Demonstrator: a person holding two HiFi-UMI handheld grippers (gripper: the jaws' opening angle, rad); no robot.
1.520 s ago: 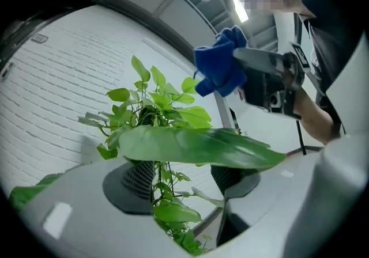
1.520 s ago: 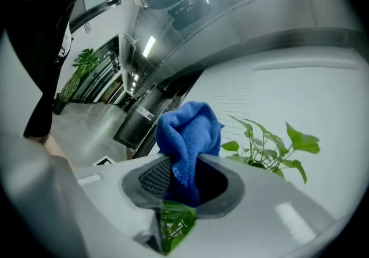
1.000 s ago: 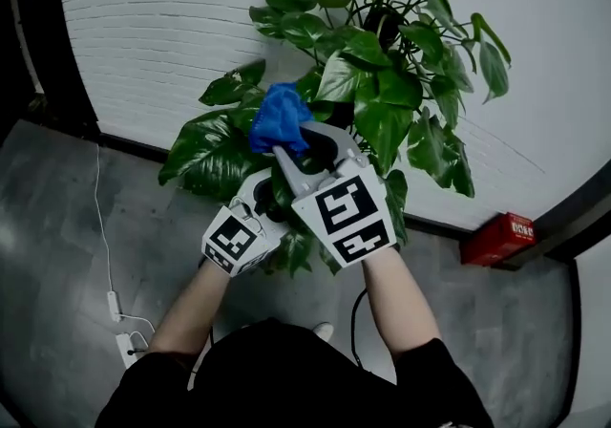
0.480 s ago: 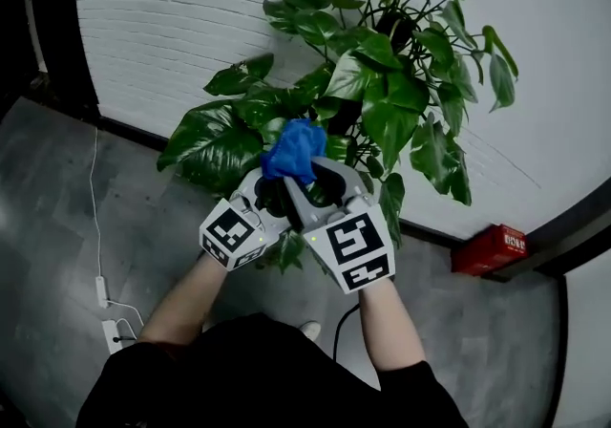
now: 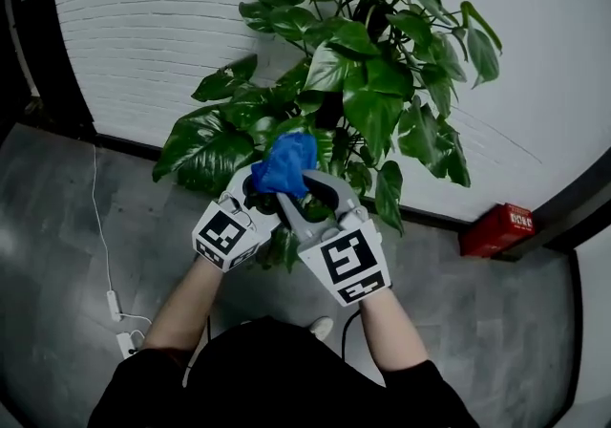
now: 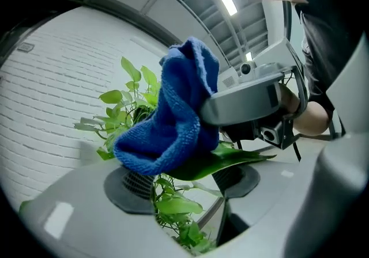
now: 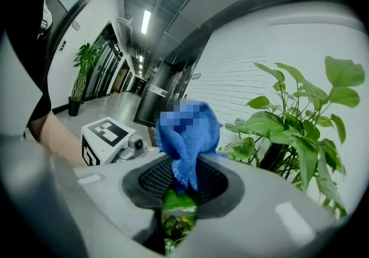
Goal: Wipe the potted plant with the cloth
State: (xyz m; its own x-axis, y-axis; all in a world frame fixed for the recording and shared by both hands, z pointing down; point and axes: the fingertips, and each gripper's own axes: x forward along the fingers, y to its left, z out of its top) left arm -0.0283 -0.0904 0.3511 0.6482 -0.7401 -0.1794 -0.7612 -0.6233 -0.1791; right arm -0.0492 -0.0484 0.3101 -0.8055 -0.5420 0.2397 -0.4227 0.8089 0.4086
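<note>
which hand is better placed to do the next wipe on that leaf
Right. The right tool is shut on the blue cloth, which rests on the leaf. The left tool stands open with no cloth, seemingly just propping that leaf.

In the head view, the leaves of the potted plant (image 5: pixel 368 82) and both tools cover its pot completely. The cloth (image 5: pixel 284 163) drapes over the fingertips of the right gripper (image 5: pixel 296 189), and the left gripper (image 5: pixel 254 193) has its tips tucked under cloth and foliage. In the left gripper view the cloth hides much of the leaf (image 6: pixel 230 159) beneath it. In the right gripper view the cloth's top is blurred. The print on the red box (image 5: pixel 495 233) is too small to read.
</note>
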